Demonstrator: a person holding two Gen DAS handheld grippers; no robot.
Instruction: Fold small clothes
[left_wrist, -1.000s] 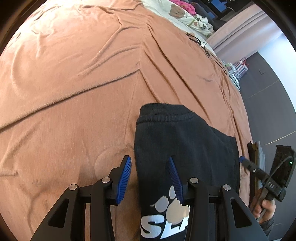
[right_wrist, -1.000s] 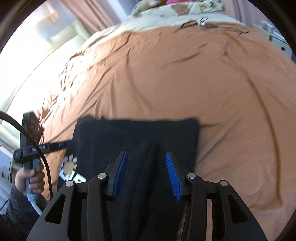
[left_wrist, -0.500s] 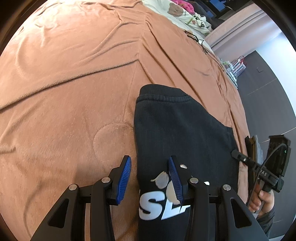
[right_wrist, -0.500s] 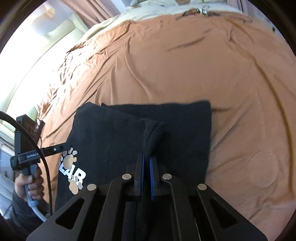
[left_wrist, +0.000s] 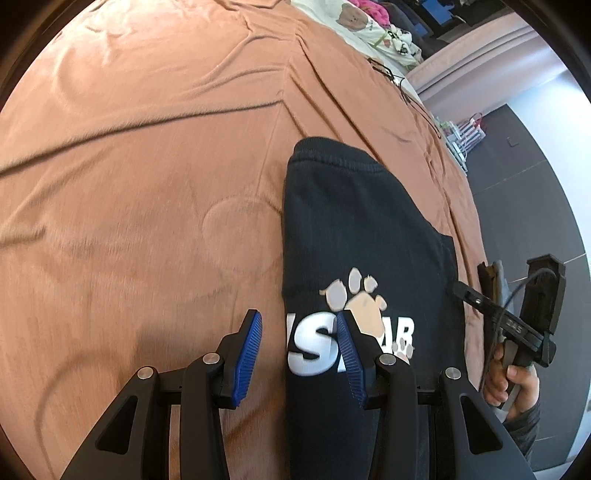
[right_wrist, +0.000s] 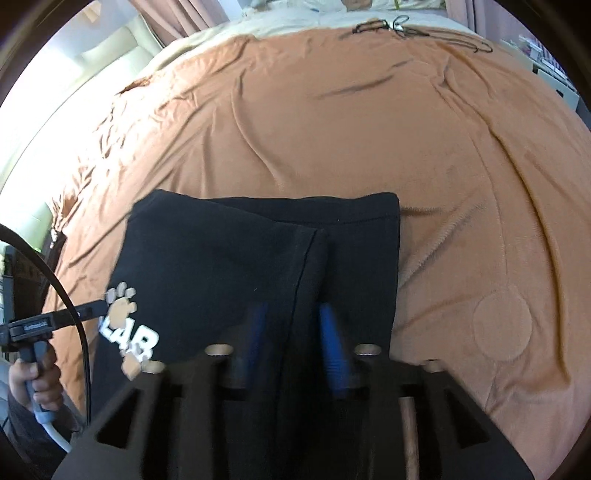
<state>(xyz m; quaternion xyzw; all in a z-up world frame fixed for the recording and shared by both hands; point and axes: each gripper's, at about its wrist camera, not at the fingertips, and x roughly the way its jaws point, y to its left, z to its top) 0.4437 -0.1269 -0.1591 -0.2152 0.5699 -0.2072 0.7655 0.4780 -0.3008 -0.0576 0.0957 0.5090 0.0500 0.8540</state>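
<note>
The right gripper (right_wrist: 290, 334) has just been opening after a pinch on the black cotton garment (right_wrist: 258, 266); its blue pads now stand spread over a fabric ridge, letting go. The fold looks laid. The left gripper (left_wrist: 299, 356), half spread and empty, has slid along the garment's edge on the orange-brown bedspread (left_wrist: 147, 166). White print reads "LAB" beside paw prints.

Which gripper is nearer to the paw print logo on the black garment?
Left. The left gripper straddles the garment's edge at the paw print logo; the right gripper is over the plain part, away from it.
</note>
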